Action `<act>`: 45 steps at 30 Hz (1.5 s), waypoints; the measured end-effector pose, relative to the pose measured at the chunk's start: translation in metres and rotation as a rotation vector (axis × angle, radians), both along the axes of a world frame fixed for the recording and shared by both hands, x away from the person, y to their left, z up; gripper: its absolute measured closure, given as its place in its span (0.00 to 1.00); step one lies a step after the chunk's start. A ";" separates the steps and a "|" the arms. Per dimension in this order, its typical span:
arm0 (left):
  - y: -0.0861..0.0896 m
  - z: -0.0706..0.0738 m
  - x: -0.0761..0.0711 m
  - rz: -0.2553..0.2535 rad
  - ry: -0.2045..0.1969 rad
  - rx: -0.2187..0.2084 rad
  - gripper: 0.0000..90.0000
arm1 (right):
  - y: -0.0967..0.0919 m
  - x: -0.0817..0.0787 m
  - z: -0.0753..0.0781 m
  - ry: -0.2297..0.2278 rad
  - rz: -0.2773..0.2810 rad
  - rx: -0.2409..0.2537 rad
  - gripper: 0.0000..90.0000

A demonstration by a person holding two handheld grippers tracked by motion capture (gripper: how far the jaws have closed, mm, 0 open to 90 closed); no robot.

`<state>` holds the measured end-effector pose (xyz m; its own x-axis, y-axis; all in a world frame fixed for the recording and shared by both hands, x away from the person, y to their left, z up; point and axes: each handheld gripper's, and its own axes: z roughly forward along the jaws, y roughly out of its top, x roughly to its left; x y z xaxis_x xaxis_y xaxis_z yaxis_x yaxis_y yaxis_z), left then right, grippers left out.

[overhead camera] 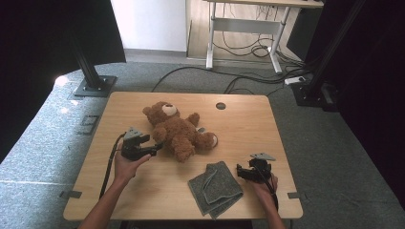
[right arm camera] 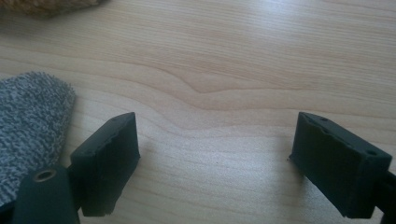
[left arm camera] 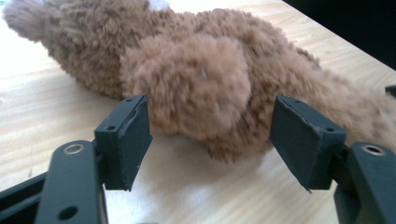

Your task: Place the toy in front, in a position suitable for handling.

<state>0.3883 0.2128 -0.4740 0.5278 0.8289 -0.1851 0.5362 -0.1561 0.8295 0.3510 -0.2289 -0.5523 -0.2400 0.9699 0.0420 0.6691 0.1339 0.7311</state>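
Where the forearms come in at the near edge of the table (overhead camera: 143, 200), bare wood lies open between them. Right gripper (overhead camera: 242, 172) rests low near the front right corner, jaws wide apart with nothing between them; in the right gripper view only wood grain lies between the pads (right arm camera: 109, 161). Grey cloth (overhead camera: 215, 187) lies folded just left of it, close to the near edge; whether jaw and cloth touch cannot be told from above, though the right gripper view has the cloth (right arm camera: 30, 130) beside the left pad, apart from it.

Left gripper (overhead camera: 155, 148) sits mid-table on the left, jaws open and pointed at the teddy bear (overhead camera: 179, 131). In the left gripper view a furry limb of the bear (left arm camera: 196, 88) bulges between the pads (left arm camera: 126, 140) without being pressed. Bear lies on its back near the middle, head toward the far left. Broad free wood to the right and beyond it, up to a round hole (overhead camera: 220, 105) near the far edge. Bear's far side is cut off in the left gripper view.
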 end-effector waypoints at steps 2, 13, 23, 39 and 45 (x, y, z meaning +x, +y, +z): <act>-0.001 0.001 0.007 -0.004 0.010 -0.015 0.30 | 0.000 0.000 0.000 0.003 0.000 -0.001 0.16; -0.006 -0.005 0.028 0.006 0.055 0.003 0.49 | 0.001 -0.003 0.005 -0.006 -0.004 0.021 0.19; -0.004 -0.007 0.029 -0.011 0.073 -0.029 0.76 | 0.008 -0.009 0.015 -0.055 0.003 0.033 0.24; -0.014 -0.016 0.006 -0.079 0.088 -0.056 0.80 | 0.007 -0.008 0.014 -0.041 0.009 0.047 0.26; -0.023 -0.015 0.004 -0.095 0.089 -0.060 0.80 | 0.007 -0.008 0.013 -0.036 0.010 0.046 0.26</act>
<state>0.3920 0.1901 -0.4894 0.5831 0.7618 -0.2823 0.5929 -0.1615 0.7889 0.3432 -0.2224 -0.5394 -0.2520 0.9646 0.0773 0.6406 0.1064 0.7605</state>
